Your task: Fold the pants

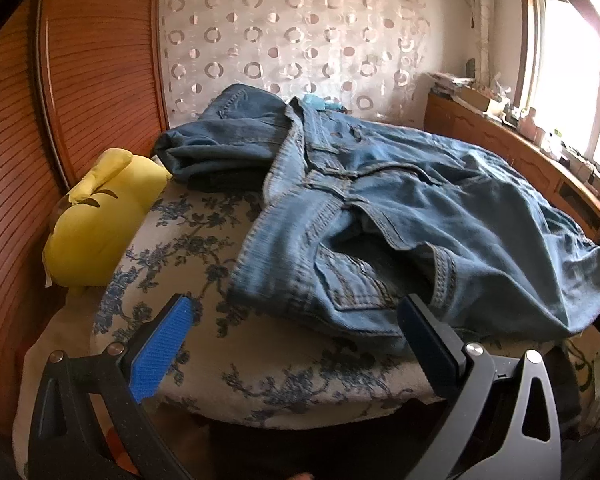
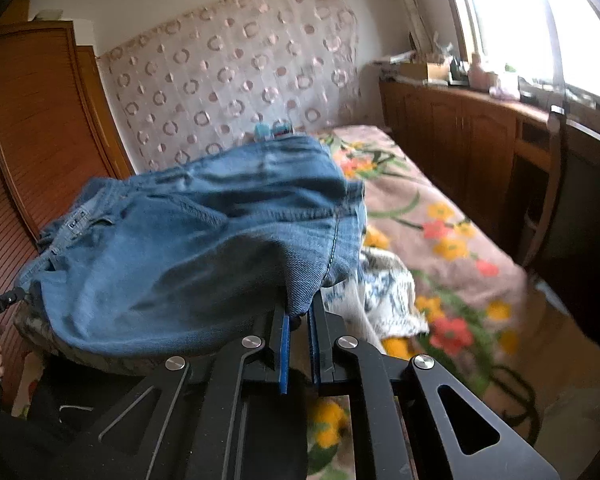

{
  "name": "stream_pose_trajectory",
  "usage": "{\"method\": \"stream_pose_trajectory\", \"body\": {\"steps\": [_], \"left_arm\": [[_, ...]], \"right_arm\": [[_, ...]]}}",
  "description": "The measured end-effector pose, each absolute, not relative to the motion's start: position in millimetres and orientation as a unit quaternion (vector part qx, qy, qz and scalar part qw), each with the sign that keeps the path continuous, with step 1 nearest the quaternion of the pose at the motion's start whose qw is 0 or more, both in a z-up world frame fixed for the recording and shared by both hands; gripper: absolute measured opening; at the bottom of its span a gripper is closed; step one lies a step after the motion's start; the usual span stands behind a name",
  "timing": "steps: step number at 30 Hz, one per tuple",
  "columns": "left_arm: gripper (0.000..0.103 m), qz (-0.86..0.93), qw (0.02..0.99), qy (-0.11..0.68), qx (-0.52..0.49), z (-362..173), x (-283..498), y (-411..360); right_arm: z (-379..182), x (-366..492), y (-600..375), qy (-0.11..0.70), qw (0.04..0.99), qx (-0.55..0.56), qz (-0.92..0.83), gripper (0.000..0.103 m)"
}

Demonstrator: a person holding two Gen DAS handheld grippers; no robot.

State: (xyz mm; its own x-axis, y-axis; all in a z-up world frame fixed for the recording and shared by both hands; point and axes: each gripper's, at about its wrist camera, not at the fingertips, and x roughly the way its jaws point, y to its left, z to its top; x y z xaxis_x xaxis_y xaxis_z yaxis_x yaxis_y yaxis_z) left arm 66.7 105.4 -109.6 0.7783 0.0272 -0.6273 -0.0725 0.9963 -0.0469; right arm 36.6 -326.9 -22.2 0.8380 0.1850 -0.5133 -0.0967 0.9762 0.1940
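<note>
Pinching a fold of the jeans [image 2: 204,240] between your right gripper [image 2: 299,320] fingers, you kept your left gripper [image 1: 296,320] fingers wide, jeans just ahead; no writing was readable.

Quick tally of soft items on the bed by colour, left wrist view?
Blue denim: 2, the jeans being folded and a darker denim pile behind them
Yellow: 1, a plush toy
Total: 3
</note>
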Motion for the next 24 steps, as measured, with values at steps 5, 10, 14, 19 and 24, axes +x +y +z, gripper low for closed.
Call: {"method": "stream_pose_trajectory", "body": {"steps": [5, 10, 14, 19, 24], "left_arm": [[0.089, 0.024, 0.945, 0.323, -0.052, -107, 72, 119], [0.073, 0.024, 0.938, 0.337, -0.074, -115, 87, 129], [0.072, 0.026, 0.930, 0.359, -0.079, -131, 93, 129], [0.066, 0.019, 0.927, 0.363, -0.089, -138, 93, 130], [0.047, 0.010, 0.928, 0.359, -0.097, -138, 92, 131]], "right_arm": [[-22, 32, -321, 0.261, 0.961, 0.064, 0.073, 0.007], [-26, 36, -315, 0.259, 0.962, 0.052, 0.071, 0.007], [-26, 38, -314, 0.259, 0.962, 0.050, 0.069, 0.007], [-25, 39, -314, 0.261, 0.962, 0.050, 0.068, 0.007], [-24, 39, -314, 0.262, 0.961, 0.051, 0.067, 0.007]]}}
